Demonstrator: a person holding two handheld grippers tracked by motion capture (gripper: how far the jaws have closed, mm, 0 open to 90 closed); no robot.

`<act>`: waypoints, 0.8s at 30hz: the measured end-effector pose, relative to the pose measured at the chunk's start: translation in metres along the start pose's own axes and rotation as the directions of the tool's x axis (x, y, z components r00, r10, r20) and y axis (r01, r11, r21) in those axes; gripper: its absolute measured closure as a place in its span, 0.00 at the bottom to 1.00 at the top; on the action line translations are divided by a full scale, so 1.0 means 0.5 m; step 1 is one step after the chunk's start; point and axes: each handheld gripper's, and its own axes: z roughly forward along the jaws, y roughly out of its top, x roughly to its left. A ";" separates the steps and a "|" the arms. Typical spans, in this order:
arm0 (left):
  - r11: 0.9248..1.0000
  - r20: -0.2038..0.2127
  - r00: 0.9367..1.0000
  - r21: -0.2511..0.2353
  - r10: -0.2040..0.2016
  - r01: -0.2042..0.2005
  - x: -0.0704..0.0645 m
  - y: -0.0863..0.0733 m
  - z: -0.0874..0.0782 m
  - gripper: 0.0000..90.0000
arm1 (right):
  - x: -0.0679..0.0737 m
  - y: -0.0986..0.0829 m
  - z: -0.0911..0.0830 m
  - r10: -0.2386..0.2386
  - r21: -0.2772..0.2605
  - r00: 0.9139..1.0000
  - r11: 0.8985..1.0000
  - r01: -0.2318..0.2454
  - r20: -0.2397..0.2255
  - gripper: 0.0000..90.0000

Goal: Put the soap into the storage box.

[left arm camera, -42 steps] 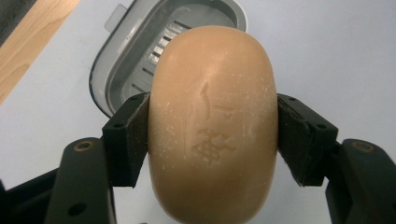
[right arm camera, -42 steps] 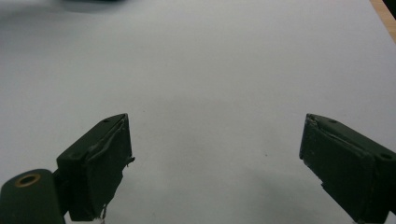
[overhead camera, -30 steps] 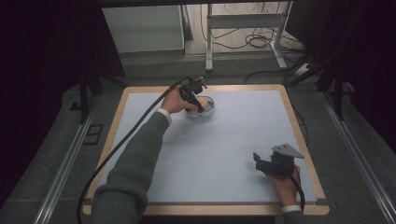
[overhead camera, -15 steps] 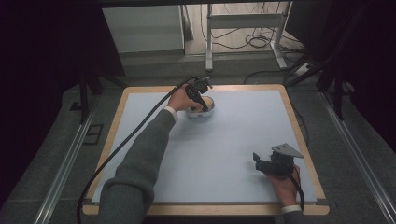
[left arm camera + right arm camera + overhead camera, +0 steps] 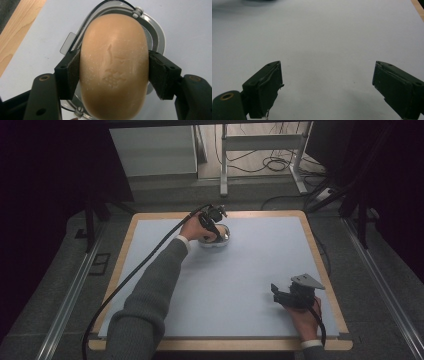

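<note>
Near the person, the right claw (image 5: 280, 294) rests on the counter (image 5: 260, 265), its jaws spread wide over bare white surface. Farther off, the left claw (image 5: 113, 72) pinches a tan oval soap bar (image 5: 113, 67) over a clear round dish (image 5: 216, 239). From above, the hand (image 5: 196, 227) hides the bar.

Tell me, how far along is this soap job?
Done: the left tool is clamped on the tan soap bar, directly over its clear dish. Whether it's lifting out or setting down isn't clear. The right tool waits open over the bare mat.
</note>
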 end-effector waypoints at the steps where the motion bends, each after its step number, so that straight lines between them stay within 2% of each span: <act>1: 1.000 0.019 1.000 -0.025 -0.006 0.007 0.001 0.000 -0.010 0.36 | 0.000 0.000 0.000 0.001 -0.002 1.000 1.000 -0.001 0.001 0.10; 8: 0.999 0.004 1.000 -0.042 0.009 -0.009 -0.009 -0.007 -0.044 0.32 | 0.000 0.000 0.000 -0.003 0.000 1.000 1.000 0.003 0.000 0.10; 11: 0.997 0.010 1.000 -0.074 0.007 -0.006 -0.017 -0.020 -0.064 0.31 | 0.001 0.000 0.000 -0.005 0.000 1.000 1.000 0.005 0.001 0.10; 16: 0.995 0.000 1.000 -0.099 0.008 -0.008 -0.029 -0.061 -0.097 0.28 | 0.001 0.000 0.000 -0.006 0.001 1.000 1.000 0.006 0.003 0.10; 18: 0.992 -0.001 1.000 -0.124 0.001 -0.001 -0.038 -0.083 -0.111 0.27 | 0.001 0.000 0.000 -0.006 0.002 1.000 1.000 0.006 0.004 0.10; 19: 0.992 -0.001 1.000 -0.124 0.001 -0.001 -0.038 -0.083 -0.111 0.27 | 0.001 0.000 0.000 -0.005 0.002 1.000 1.000 0.005 0.003 0.10; 21: 0.988 -0.004 1.000 -0.157 -0.001 0.001 -0.052 -0.119 -0.135 0.27 | 0.001 0.000 0.000 -0.005 0.002 1.000 1.000 0.005 0.003 0.10; 23: 0.983 -0.002 1.000 -0.186 -0.007 0.006 -0.063 -0.142 -0.147 0.28 | 0.001 0.000 0.000 -0.005 0.003 1.000 1.000 0.005 0.002 0.10; 24: 0.983 -0.002 1.000 -0.186 -0.007 0.006 -0.063 -0.142 -0.147 0.28 | 0.001 0.000 0.000 -0.005 0.003 1.000 1.000 0.005 0.002 0.10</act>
